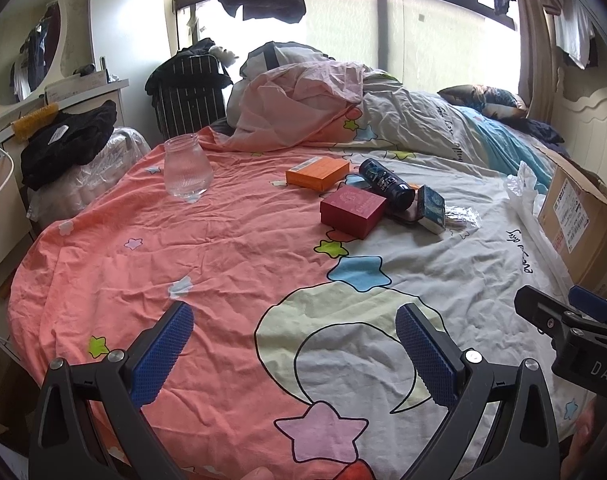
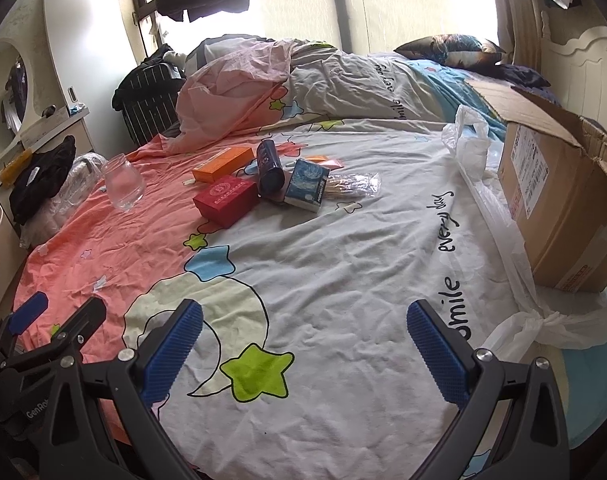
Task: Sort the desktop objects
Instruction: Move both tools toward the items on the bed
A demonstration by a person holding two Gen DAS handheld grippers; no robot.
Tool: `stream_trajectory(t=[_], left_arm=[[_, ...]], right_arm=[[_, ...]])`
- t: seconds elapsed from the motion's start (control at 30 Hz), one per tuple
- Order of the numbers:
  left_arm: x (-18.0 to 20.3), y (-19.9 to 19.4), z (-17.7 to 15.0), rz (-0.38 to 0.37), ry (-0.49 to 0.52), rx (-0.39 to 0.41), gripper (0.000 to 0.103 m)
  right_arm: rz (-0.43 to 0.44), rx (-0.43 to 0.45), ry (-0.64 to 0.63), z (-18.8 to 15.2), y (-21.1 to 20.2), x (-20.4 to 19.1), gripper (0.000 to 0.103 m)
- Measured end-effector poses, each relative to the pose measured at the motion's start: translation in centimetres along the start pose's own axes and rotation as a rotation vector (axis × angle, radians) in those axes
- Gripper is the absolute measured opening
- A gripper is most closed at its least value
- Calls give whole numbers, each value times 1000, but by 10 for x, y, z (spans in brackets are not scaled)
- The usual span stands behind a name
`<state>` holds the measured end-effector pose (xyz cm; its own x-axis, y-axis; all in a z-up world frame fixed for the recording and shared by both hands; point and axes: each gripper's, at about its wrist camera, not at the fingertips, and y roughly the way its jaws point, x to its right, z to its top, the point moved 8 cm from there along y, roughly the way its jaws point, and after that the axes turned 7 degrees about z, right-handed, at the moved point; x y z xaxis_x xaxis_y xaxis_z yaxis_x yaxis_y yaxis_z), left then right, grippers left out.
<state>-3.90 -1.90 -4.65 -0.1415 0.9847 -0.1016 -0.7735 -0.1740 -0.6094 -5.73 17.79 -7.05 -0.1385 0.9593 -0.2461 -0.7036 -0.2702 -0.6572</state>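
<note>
Both claws hang above the bed [image 1: 231,248] with nothing between their blue pads. The left claw [image 1: 294,354], at the bottom of the left wrist view, stands wide open over the moon print on the bedspread; the right claw [image 2: 304,354], at the bottom of the right wrist view, is spread just as wide over the grey part of the sheet, beside a green star.

The things to sort lie in a small heap near the middle of each frame, well apart from both claws. A red box [image 1: 352,209] sits nearest the cameras. Behind it lies an orange box [image 1: 317,173]. A dark blue can [image 1: 387,182] lies on its side, leaning between them and touching the red box. Just right of the can is a blue tissue pack [image 1: 431,208], tilted, and past that a clear packet [image 2: 353,185] holding thin sticks. A clear glass jar [image 1: 186,174] stands upright alone on the pink area, in the upper left of the frame.

An open cardboard box [image 2: 555,216] rests at the right edge of the bed, with a white plastic bag [image 2: 499,240] trailing along its near side.
</note>
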Motion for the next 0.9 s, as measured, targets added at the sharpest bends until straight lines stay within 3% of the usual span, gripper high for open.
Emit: stream_trajectory(t=[0.27, 0.9], left_arm=[[2, 0, -2, -15, 0, -7, 103], [16, 14, -8, -19, 33, -33, 103]], right_arm=[[81, -34, 58, -6, 7, 2, 103], [1, -89, -20, -13, 22, 5, 102]])
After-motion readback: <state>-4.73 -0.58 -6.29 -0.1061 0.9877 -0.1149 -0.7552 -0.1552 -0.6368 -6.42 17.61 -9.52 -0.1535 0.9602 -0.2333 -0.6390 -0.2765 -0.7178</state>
